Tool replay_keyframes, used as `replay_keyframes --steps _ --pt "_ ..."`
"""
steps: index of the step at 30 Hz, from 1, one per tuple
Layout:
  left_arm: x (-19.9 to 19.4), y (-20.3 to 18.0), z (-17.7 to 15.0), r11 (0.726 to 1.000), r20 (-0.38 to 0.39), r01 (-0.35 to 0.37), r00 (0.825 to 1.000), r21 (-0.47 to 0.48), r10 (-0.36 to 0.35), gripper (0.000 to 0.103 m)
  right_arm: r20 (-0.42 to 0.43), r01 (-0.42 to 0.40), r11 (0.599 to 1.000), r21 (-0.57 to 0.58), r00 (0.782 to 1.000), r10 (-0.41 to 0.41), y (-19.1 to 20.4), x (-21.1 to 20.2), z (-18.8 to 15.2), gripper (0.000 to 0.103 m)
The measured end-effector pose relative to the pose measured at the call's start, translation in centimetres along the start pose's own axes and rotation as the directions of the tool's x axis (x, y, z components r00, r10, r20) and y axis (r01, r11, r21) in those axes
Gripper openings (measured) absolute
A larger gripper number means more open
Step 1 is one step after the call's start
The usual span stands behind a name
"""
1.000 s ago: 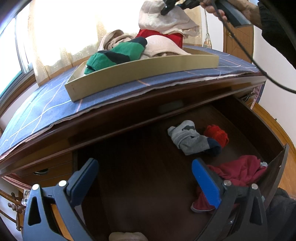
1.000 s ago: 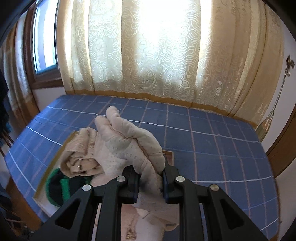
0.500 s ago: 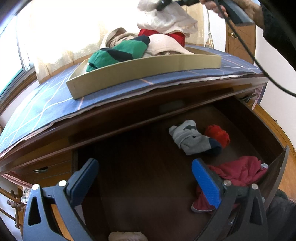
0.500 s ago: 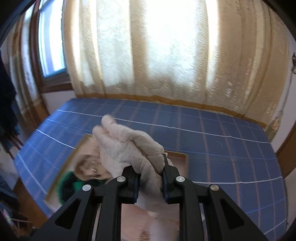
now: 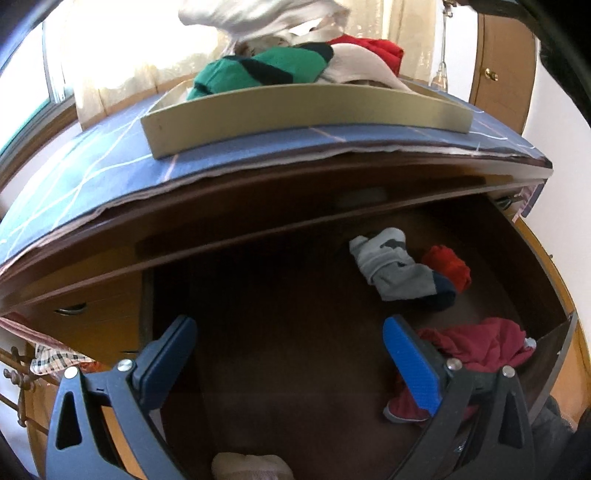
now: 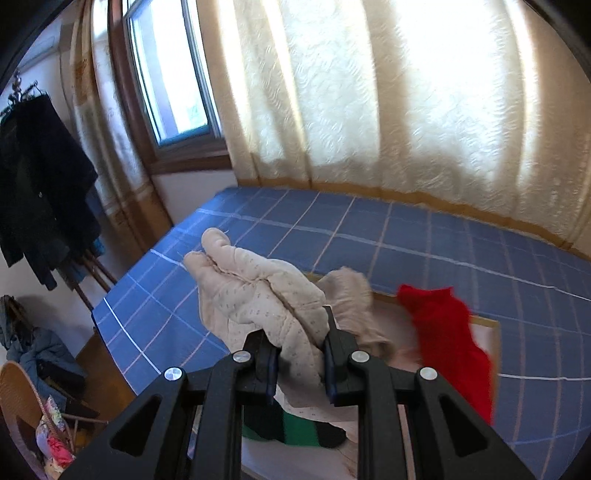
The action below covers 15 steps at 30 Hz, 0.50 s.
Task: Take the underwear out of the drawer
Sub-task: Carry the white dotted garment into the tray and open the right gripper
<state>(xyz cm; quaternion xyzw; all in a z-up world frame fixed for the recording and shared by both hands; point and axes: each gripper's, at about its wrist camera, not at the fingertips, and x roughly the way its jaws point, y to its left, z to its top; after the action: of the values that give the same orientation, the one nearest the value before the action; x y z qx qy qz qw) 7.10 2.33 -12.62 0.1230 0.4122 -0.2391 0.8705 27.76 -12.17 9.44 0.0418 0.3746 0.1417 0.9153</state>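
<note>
Right tongs (image 6: 299, 363) clamped on soft, light cream underwear (image 6: 258, 295) above the tray (image 5: 295, 110); left tongs (image 5: 291, 354) wide over the drawer (image 5: 258, 350). Limp cloth: best pinched at a bunched fold.

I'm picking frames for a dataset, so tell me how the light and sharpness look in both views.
Left wrist view: window glare washes out the top, the drawer interior is dark, and the cream garment overhead is blurred. Right wrist view: backlit curtain blows out, the red cloth smears, and fisheye bends the edges.
</note>
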Motion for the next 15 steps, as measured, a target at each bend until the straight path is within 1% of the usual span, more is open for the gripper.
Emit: replay_keyframes --steps 4,8,12,15 --pt "-0.1 -0.2 -0.1 1.000 0.006 -0.009 1.000 0.011 0.009 0.103 -0.069 0.039 0.999 -0.010 0.997 -0.040 0.6 4.5 -0.3 0.021" --pt "0.0 -0.3 -0.1 1.000 0.003 -0.006 1.000 0.005 0.006 0.103 -0.102 0.098 0.995 -0.013 0.990 -0.098 0.4 7.7 -0.8 0.021" --pt "0.0 -0.2 -0.1 1.000 0.002 -0.006 1.000 0.010 0.006 0.103 -0.104 0.121 0.993 -0.012 0.987 -0.121 -0.1 8.7 -1.0 0.023" --pt "0.0 -0.2 -0.1 1.000 0.002 -0.007 1.000 0.009 0.007 0.103 -0.110 0.099 0.995 0.006 0.989 -0.097 -0.6 8.7 -0.9 0.027"
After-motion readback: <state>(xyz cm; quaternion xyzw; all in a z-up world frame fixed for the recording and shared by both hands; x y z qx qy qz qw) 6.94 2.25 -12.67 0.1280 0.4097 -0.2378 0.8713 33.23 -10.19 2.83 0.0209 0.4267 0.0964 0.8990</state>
